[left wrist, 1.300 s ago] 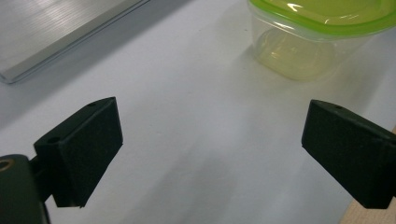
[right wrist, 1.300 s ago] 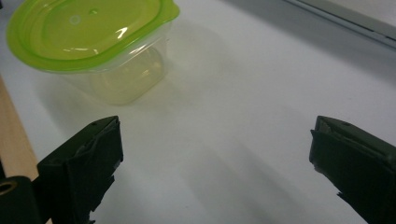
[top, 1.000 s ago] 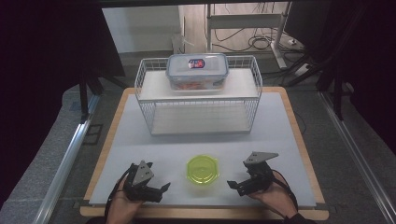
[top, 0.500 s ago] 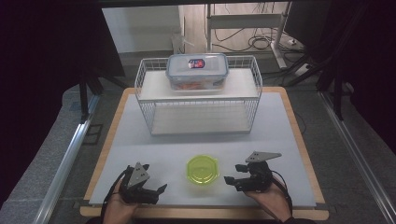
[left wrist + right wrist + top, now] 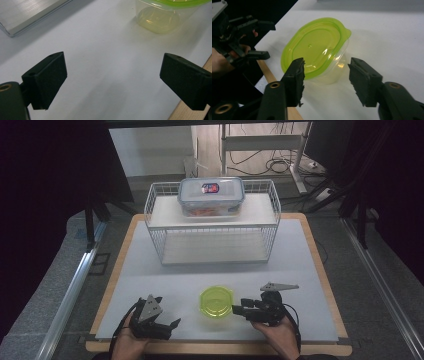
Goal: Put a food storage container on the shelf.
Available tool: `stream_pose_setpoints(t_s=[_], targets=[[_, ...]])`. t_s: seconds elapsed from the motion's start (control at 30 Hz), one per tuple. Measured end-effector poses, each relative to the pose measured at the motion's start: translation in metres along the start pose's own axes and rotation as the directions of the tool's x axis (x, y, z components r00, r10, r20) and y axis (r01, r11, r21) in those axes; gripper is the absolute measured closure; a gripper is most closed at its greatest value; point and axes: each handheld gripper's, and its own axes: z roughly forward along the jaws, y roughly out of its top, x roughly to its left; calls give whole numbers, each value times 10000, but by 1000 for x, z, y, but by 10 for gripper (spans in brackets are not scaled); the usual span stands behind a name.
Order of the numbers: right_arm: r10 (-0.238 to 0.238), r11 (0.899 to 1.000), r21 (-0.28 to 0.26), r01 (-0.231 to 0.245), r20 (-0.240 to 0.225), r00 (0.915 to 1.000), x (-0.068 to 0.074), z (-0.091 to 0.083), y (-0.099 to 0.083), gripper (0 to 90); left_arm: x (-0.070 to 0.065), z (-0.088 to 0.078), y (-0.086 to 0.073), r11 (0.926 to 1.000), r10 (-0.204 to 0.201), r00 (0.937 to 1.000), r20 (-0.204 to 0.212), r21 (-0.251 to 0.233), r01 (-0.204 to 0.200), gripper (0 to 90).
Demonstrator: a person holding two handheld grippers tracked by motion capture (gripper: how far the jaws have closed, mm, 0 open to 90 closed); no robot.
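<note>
Right claw half-closed and closing short of clear tub, lime-green oval lid with tab, left claw apart

A white wire rack is standing at the far half of the table, which is lying under a pale grey mat with a wooden edge showing around it. A clear lidded box with a red and blue label is sitting on the rack's top shelf, holding something orange. Cables are trailing across the floor beyond.
</note>
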Motion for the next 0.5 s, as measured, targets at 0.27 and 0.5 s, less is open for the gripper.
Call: stream_pose_setpoints(t_s=[0.27,0.5], targets=[[1228,9920,371,-1208,-552,9909,-5,19,1,573,-2,1,1,9998,188,9998,73,43,-188,72],[2116,9766,548,-2080,-727,9746,-11,28,3,666,-3,2,1,9997,234,9996,132,70,-235,73]])
